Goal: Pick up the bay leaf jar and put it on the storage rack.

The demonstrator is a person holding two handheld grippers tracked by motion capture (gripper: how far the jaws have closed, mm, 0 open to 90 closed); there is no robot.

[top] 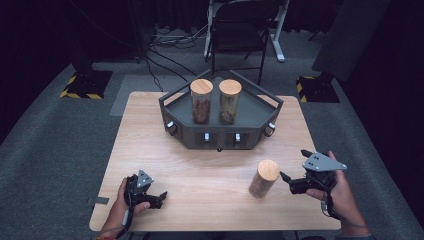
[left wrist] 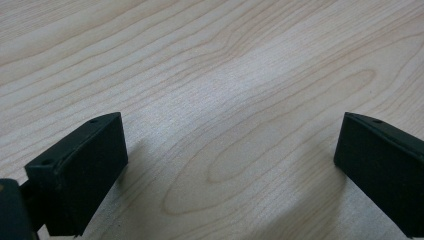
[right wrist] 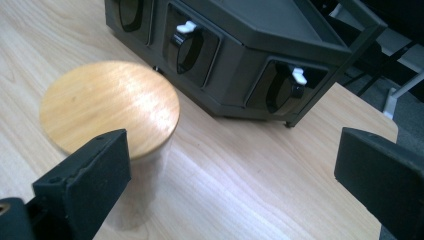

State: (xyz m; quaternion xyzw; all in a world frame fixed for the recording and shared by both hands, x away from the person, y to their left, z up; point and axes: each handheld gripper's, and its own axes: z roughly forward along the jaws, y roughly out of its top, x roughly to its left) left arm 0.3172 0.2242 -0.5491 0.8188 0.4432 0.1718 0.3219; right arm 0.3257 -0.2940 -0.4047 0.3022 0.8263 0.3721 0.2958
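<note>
**Right gripper approaches a lone jar**

The right gripper [top: 288,181], jaws wide and empty, sits at lower right, just right of a wooden-lidded jar [top: 263,178] standing on the table [top: 210,165]. The approach looks underway; next it should slide left around the jar. The left gripper [top: 159,199] rests open, empty, lower left.

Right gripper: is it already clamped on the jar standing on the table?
No: in the high view the right gripper sits just beside the jar, and its jaws stand wide apart with nothing between them.
</note>
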